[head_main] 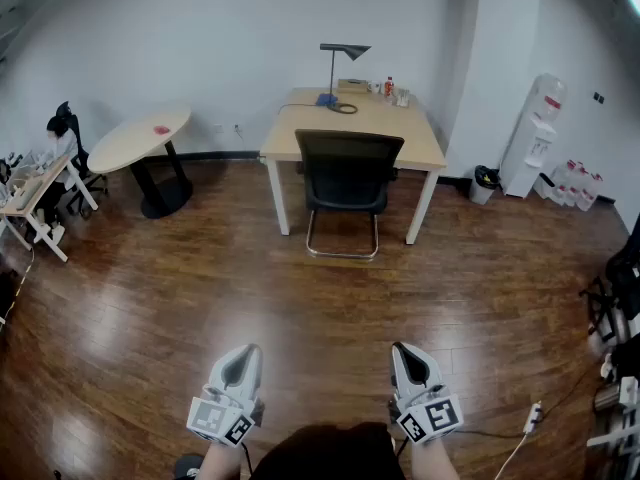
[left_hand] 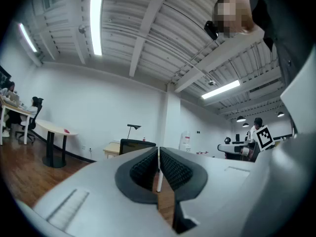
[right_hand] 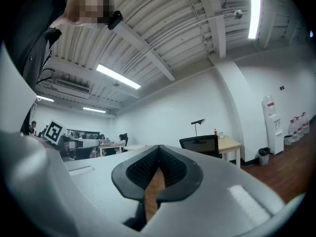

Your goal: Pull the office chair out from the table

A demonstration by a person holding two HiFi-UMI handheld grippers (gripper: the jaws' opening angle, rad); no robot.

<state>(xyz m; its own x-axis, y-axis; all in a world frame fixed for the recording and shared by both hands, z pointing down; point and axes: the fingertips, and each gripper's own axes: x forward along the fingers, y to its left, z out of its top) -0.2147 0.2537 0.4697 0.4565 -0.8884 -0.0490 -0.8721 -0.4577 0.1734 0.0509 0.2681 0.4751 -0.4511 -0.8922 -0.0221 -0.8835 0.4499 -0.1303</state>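
Office chair [head_main: 347, 183] tucked against table [head_main: 290, 138] front edge; open floor [head_main: 300, 298] between; both tools empty, jaws together.

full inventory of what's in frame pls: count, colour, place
office chair: 1, black, tucked at desk's near edge
desk: 1, light wood, by far wall
desk lamp: 1, dark, back of desk
bottle: 1, reddish, on desk right of lamp
round table: 1, light top, black base, left of desk
water dispenser: 1, white, far right
bin: 1, black, between desk and dispenser
floor: dark wood
left gripper: 1, white, shut, empty, bottom left
right gripper: 1, white, shut, empty, bottom right
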